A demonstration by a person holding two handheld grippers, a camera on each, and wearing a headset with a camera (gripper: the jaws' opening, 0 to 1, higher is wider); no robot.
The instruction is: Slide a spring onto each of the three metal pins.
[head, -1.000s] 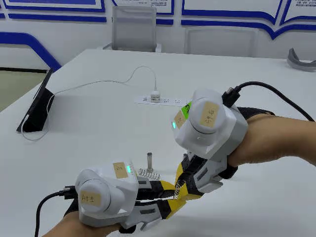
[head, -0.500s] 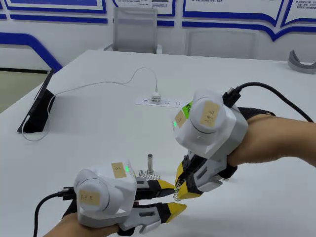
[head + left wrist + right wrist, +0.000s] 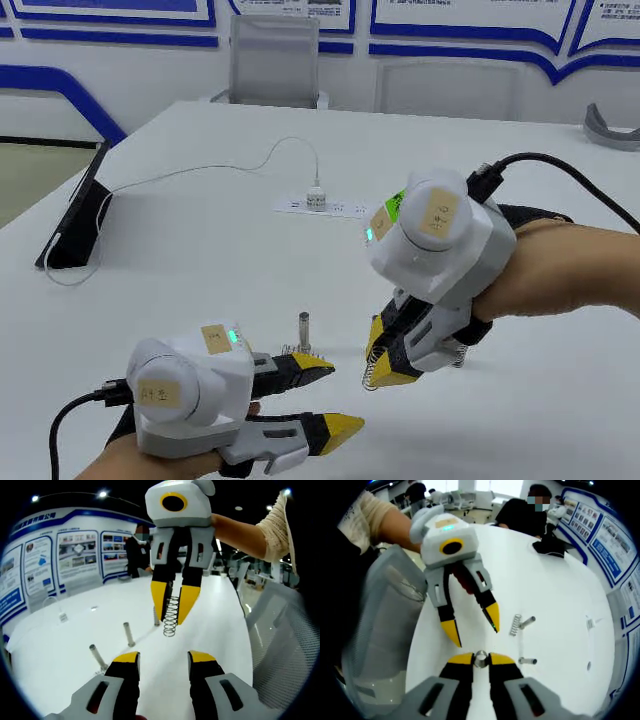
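Note:
My right gripper (image 3: 385, 368) hangs jaws-down above the table, shut on a small wire spring (image 3: 371, 373) that pokes out below its yellow tips. In the left gripper view that spring (image 3: 171, 617) hangs upright between the right gripper's fingers (image 3: 159, 597). My left gripper (image 3: 326, 397) is low at the front left, open, nothing between its tips. A short metal pin (image 3: 303, 328) stands upright just beyond it. Three pins (image 3: 129, 634) (image 3: 97, 656) (image 3: 156, 616) stand on the white table. A second spring (image 3: 515, 625) lies flat beside a pin (image 3: 528, 621).
A white power strip (image 3: 320, 204) with a plugged cable lies mid-table, and a dark tablet (image 3: 75, 215) leans at the left edge. Chairs stand past the far edge. A grey object (image 3: 608, 125) rests at the far right.
My left gripper has opened, let go at the spring and drawn back to the left. My right gripper has shifted slightly right, keeping the spring.

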